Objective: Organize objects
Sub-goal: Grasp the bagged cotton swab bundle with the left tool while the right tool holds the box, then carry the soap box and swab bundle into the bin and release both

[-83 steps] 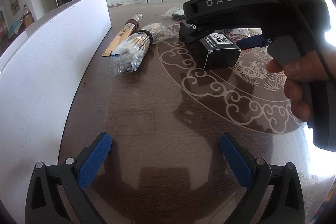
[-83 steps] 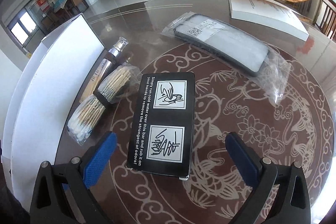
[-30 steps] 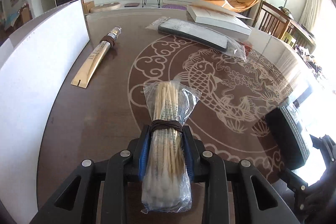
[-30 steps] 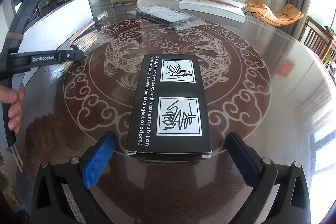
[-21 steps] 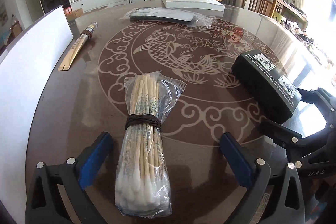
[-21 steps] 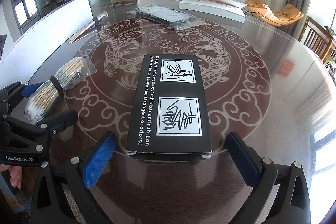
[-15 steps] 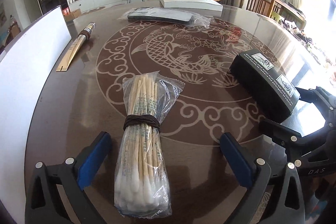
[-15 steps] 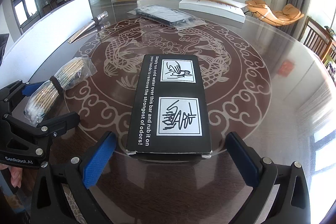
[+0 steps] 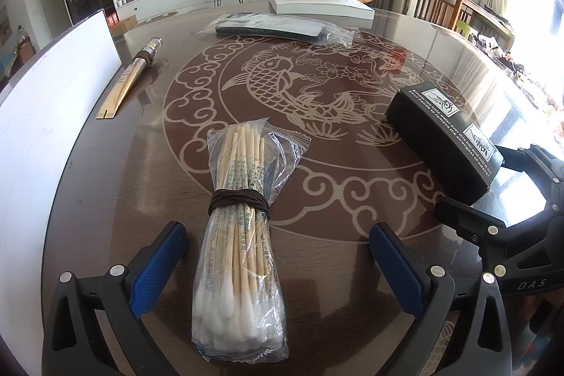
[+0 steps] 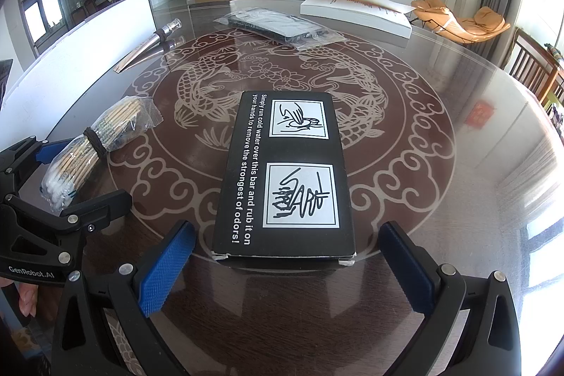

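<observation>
left fingers (image 9: 169,256) standing spread, swab bundle (image 9: 239,221) lying between, untouched | right fingers (image 10: 165,270) standing spread beside black box (image 10: 285,175) | both lying on bench (image 9: 335,199)

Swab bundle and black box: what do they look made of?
Swab bundle: pale wooden-looking sticks with white cotton-like tips, in a clear crinkly plastic bag, tied with dark cord. Black box: probably matte printed cardboard, with whitish edges showing at its near corners.
</observation>
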Motion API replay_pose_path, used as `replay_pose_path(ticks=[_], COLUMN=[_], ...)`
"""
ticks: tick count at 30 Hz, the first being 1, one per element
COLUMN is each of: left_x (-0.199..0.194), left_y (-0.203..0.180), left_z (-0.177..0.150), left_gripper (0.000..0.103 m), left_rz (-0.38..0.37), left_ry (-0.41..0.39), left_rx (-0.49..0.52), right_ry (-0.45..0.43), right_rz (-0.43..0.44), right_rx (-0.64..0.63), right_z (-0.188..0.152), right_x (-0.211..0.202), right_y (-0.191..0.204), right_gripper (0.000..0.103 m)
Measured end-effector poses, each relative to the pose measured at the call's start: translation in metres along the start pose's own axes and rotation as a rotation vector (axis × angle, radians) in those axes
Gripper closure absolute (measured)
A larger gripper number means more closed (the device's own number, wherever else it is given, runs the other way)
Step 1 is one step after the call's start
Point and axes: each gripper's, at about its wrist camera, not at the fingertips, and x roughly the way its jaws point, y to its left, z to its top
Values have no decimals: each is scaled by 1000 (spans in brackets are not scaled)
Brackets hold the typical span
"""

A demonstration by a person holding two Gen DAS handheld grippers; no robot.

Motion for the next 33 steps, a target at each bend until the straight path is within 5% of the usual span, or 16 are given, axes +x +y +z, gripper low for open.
replay_pose_path(ticks=[10, 12, 16, 17, 19, 20, 21, 27, 33], left_x=[1, 1, -1, -3, -11, -15, -16, -55, -148], left_y=[0, 1, 15, 20, 25, 27, 28, 42, 97], left_z=[1, 5, 5, 3, 1, 1, 0, -19, -10], left_gripper=[0, 0, 0, 3, 33, 66, 73, 74, 74], left_rz=[-3, -43, -59, -56, -43, -47, -48, -145, -190], left_ry=[9, 64, 122, 107, 54, 37, 35, -48, -239], left_rx=[10, 74, 115, 95, 77, 70, 63, -41, -178], right_ry=[0, 3, 155, 186, 213, 210, 201, 160, 16], right_rz=[0, 4, 51, 73, 111, 99, 74, 132, 302], right_rx=[0, 1, -15, 12, 63, 66, 48, 46, 9], right_z=[0, 1, 21, 27, 38, 42, 45, 42, 84], right_x=[0, 0, 8, 10, 14, 14, 13, -12, -70], right_y=[0, -1, -6, -10, -17, -18, -16, 3, 73], right_gripper=[0, 0, 0, 0, 6, 15, 39, 44, 44])
